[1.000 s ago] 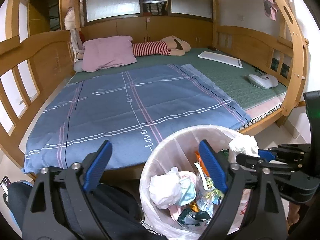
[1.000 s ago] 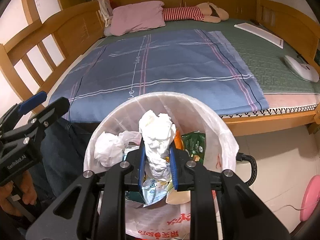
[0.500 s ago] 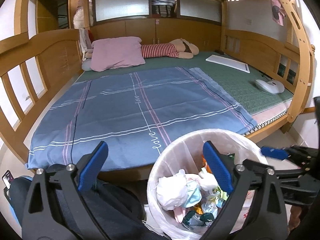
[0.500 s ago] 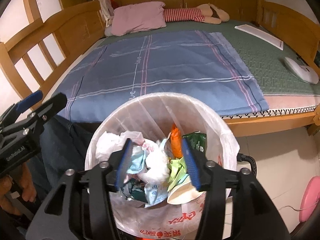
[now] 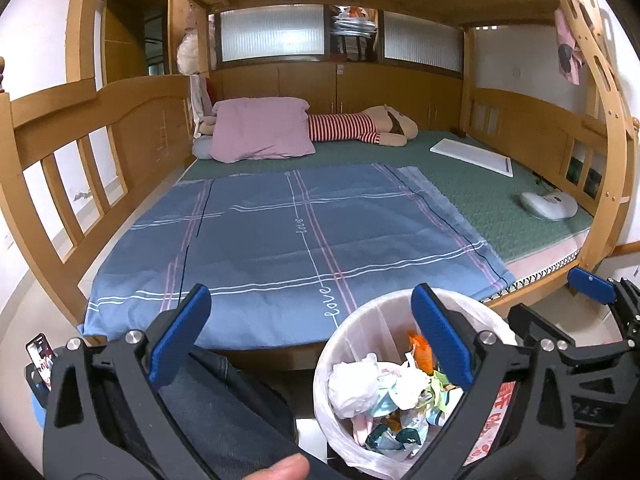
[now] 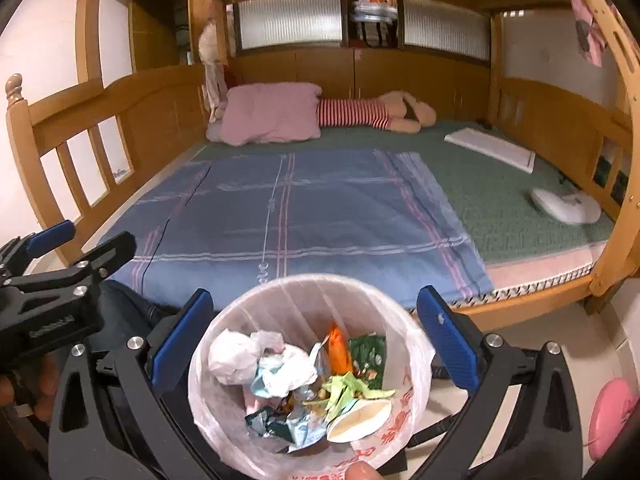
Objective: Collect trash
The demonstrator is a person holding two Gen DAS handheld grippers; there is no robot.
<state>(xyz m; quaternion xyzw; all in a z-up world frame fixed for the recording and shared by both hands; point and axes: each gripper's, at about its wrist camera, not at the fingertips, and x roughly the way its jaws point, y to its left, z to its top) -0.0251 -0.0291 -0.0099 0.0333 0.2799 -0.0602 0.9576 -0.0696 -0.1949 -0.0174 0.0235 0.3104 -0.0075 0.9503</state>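
Note:
A white bin lined with a thin plastic bag (image 5: 372, 320) (image 6: 416, 360) stands on the floor at the bed's front edge and holds several wrappers and wads. The crumpled white tissue (image 6: 288, 368) (image 5: 408, 384) lies loose on top of that pile. My right gripper (image 6: 314, 300) hovers above the bin, jaws opening wide with nothing between them; only the bin's mouth shows through the gap. My left gripper (image 5: 306, 312) hangs left of the bin, its jaws also opening, over the bed edge and a person's dark trouser leg (image 5: 224, 408), holding nothing.
The wooden bunk bed (image 5: 80, 120) carries a blue checked sheet (image 5: 300, 248), a pink pillow (image 5: 260, 132), a striped plush toy (image 5: 360, 128), a white board (image 5: 472, 156) and a white device (image 5: 548, 206). A phone (image 5: 40, 356) sits low left. A pink object (image 6: 612, 412) lies on the floor.
The right gripper opened from a grip on the white tissue, which dropped into the bin. Both grippers rose and tipped up, showing more of the bed. The left jaws widened slightly.

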